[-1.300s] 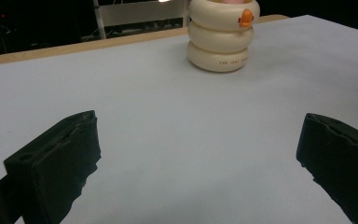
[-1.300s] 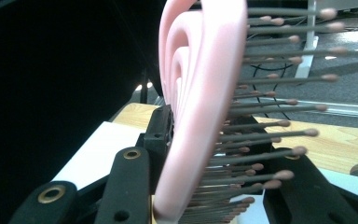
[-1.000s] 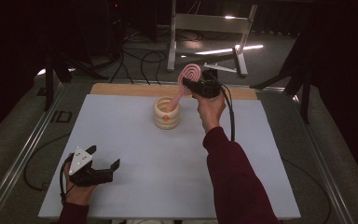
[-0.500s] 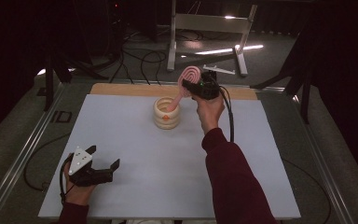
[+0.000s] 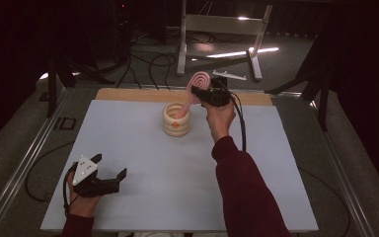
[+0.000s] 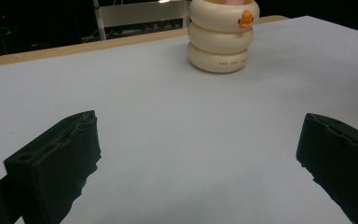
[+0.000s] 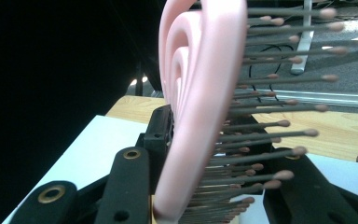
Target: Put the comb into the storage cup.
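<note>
One brush [image 5: 197, 85], clamped in the right gripper [image 5: 208, 95], slants handle-down into the holder [image 5: 176, 120]; the far left gripper [image 5: 109, 178] gapes empty.

Both grippers are black. The left gripper [image 5: 109, 178] has a grey triangular plate with small dark holes and a black cable. The right sleeve [image 5: 244, 192] is dark red.

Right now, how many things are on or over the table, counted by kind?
Hairbrush: 1, pink
Holder: 1, cream, three-ringed
Grippers: 2, left and right
Total: 4
</note>
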Action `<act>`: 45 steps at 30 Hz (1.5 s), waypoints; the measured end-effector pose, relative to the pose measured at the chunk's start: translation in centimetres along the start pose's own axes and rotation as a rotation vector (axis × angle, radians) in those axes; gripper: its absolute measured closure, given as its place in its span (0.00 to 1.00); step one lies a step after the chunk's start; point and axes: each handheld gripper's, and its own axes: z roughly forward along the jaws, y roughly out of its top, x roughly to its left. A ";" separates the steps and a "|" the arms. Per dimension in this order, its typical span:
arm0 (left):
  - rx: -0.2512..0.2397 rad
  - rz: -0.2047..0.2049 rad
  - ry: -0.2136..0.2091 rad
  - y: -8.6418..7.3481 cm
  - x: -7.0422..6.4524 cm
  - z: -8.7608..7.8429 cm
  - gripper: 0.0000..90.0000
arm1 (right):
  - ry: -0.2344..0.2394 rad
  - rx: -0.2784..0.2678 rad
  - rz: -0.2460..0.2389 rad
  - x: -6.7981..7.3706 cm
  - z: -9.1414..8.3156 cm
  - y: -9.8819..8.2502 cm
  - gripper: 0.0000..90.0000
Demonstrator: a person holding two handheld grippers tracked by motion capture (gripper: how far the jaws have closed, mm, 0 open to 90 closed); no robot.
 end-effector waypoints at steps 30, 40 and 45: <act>0.001 0.000 -0.002 0.0 -0.1 0.1 0.00 | 0.008 0.015 0.022 0.3 1.3 -1.4 0.71; -0.002 0.000 -0.002 0.0 0.0 0.0 0.00 | 0.009 0.024 0.019 0.7 1.8 -1.9 0.71; 0.000 0.002 -0.002 0.0 0.0 0.0 0.00 | 0.008 0.028 0.024 0.7 2.1 -2.2 0.71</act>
